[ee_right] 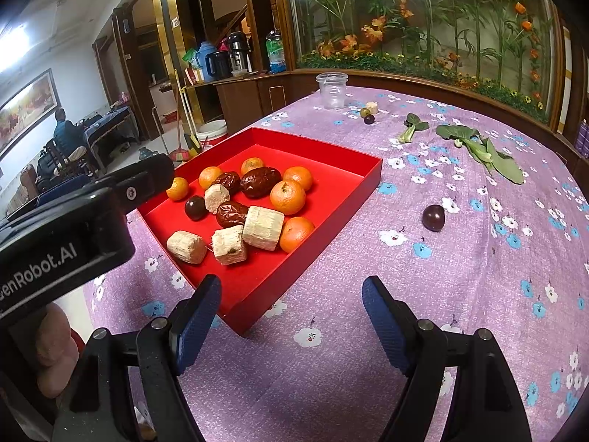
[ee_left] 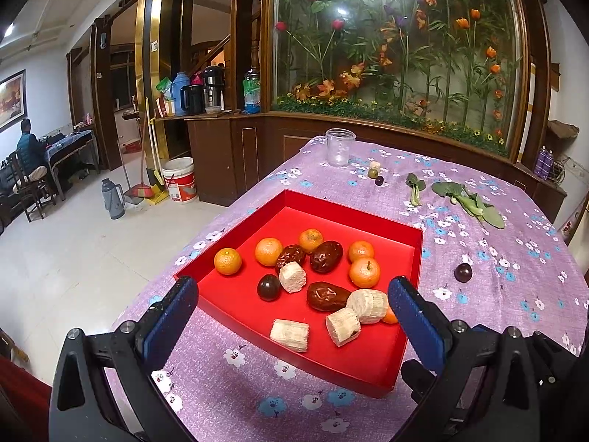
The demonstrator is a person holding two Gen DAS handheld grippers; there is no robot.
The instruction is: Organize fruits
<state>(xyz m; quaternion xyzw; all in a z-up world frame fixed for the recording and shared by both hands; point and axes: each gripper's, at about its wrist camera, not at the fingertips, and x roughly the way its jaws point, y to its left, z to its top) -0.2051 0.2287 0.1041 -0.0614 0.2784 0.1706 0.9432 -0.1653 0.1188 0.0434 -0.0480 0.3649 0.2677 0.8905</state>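
Observation:
A red tray [ee_left: 416, 254] [ee_right: 371, 175] lies on the purple flowered tablecloth, holding several small oranges [ee_left: 364, 272] [ee_right: 288, 196], brown dates [ee_left: 325, 256] [ee_right: 260, 182], pale cane chunks [ee_left: 290, 334] [ee_right: 263, 227] and a dark plum [ee_left: 268, 287] [ee_right: 195, 207]. Another dark plum [ee_left: 463, 272] [ee_right: 433, 217] sits on the cloth right of the tray. My left gripper [ee_left: 292, 305] is open above the tray's near side, nothing between its fingers. My right gripper [ee_right: 291, 309] is open over the tray's near corner and bare cloth, holding nothing. The left gripper's body [ee_right: 66, 228] shows at the left of the right wrist view.
At the far end stand a clear plastic cup [ee_left: 339, 147] [ee_right: 332, 90], a green grape, a dark grape and a pale chunk [ee_left: 374, 169] [ee_right: 368, 112]. Leafy greens [ee_left: 471, 200] [ee_right: 482, 149] lie at the back right. The table edge drops off to the left; a person sits far left.

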